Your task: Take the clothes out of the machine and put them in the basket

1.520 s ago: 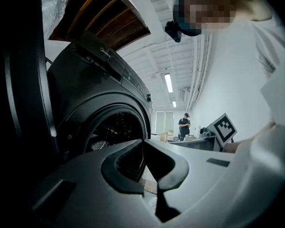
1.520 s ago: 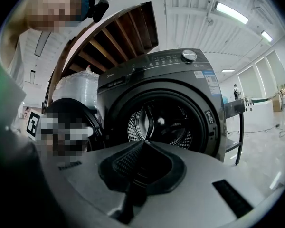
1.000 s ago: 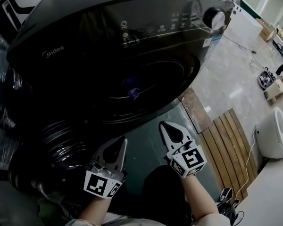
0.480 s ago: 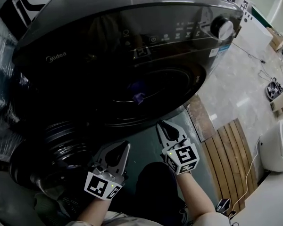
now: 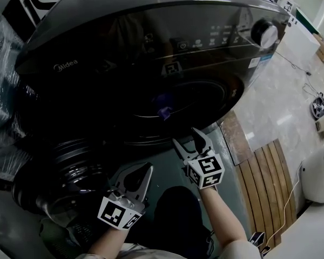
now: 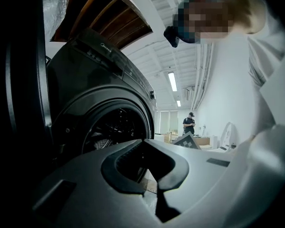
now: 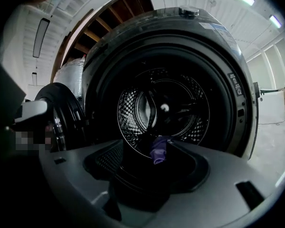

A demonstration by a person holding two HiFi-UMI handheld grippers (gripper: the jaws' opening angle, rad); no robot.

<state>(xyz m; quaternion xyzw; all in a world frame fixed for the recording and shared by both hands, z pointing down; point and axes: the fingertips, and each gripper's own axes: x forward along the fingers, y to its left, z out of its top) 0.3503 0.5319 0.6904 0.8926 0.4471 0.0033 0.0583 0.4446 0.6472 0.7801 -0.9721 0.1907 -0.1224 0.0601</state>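
A dark front-loading washing machine (image 5: 151, 53) fills the head view, its round door (image 5: 70, 169) swung open to the left. A small purple cloth (image 5: 163, 112) hangs at the lip of the drum opening and also shows in the right gripper view as the purple cloth (image 7: 159, 148), in front of the perforated drum (image 7: 161, 108). My right gripper (image 5: 187, 136) points at the opening, a little short of the cloth. Its jaws have just been opening and have nothing between them. My left gripper (image 5: 136, 178) hangs lower left, near the door, shut and empty. No basket is recognisable.
A slatted wooden pallet (image 5: 264, 171) lies on the floor to the right, with a white appliance (image 5: 321, 171) beyond it. Plastic-wrapped goods (image 5: 0, 90) stand left of the machine. In the left gripper view a person (image 6: 188, 123) stands far back in the hall.
My right gripper has moved forward and down toward the drum opening, and its jaws have gone from shut to wide open. The left gripper has stayed put.
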